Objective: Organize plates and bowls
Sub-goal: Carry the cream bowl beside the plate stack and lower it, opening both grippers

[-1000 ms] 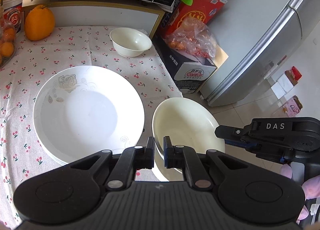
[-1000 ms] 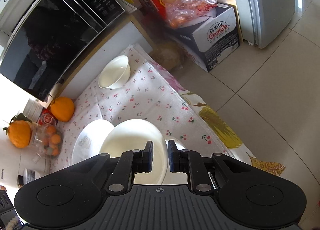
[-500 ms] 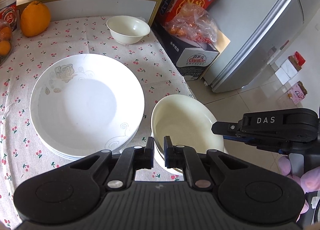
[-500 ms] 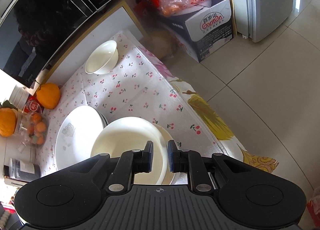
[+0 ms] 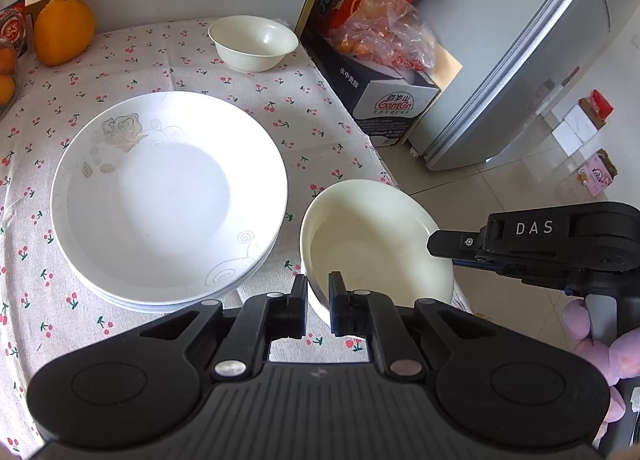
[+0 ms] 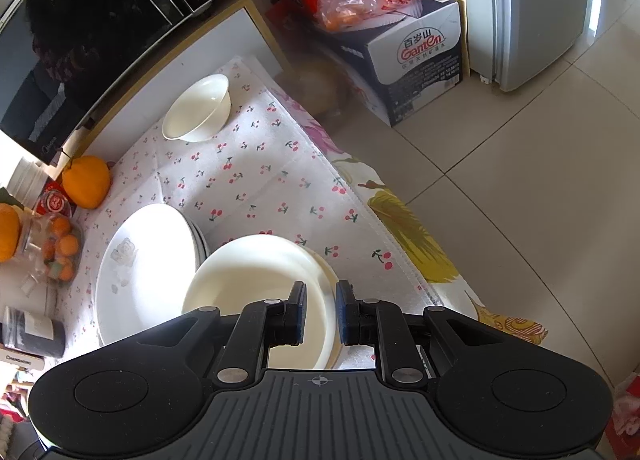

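My left gripper (image 5: 318,300) pinches the near rim of the cream bowl (image 5: 376,244), its jaws nearly together with the thin wall between them. My right gripper (image 6: 320,310) grips the same bowl (image 6: 260,288) at its right rim, jaws narrowed onto the wall; in the left view that gripper (image 5: 438,244) comes in from 3 o'clock with its tip at the bowl's edge. Whether the bowl rests on the cloth or hangs just above it I cannot tell, since its base is hidden.

The bowl sits at the right edge of the table (image 5: 304,100), which wears a cherry-print cloth. Just beside it, at its 9 o'clock in the left view, lies a stack of white plates (image 5: 168,196), the top one marked with a pale rose near its far-left rim. The stack (image 6: 144,272) and the bowl appear close but apart.

At 12 o'clock on the cloth, near the far edge, a small bowl (image 5: 253,43) stands upright and alone. At 10 o'clock sits an orange fruit (image 5: 64,33). Beyond the table edge, at 1 o'clock, a carton (image 5: 396,100) stands on the floor with a plastic bag (image 5: 384,32) on top, and a fridge (image 5: 552,52) beside it.
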Tool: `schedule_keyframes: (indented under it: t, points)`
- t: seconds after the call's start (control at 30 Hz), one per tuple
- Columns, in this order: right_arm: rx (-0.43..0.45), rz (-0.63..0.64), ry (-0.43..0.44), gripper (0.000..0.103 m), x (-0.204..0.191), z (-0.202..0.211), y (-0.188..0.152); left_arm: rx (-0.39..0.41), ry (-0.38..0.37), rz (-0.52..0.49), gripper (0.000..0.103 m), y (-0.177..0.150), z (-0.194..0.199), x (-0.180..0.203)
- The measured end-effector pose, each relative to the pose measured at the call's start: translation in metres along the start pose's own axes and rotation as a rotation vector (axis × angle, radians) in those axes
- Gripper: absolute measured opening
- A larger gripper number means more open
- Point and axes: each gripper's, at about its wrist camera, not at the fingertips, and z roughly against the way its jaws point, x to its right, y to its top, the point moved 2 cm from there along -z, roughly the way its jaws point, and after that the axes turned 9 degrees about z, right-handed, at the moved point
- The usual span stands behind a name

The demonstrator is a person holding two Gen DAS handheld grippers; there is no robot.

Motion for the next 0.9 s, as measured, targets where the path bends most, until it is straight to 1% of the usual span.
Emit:
schedule_keyframes:
  t: [0.73, 0.9]
  points:
    - [-0.008, 0.044, -0.029, 0.017, -0.0028, -0.0046, -0.0011, -0.014, 0.002, -0.019, 0.011, -0.0021, -0.0058, -0.0001]
    - [-0.013, 0.052, -0.03, 0.018, -0.0037, -0.0057, -0.0012, -0.022, 0.007, -0.022, 0.011, -0.0025, -0.0078, 0.0007]
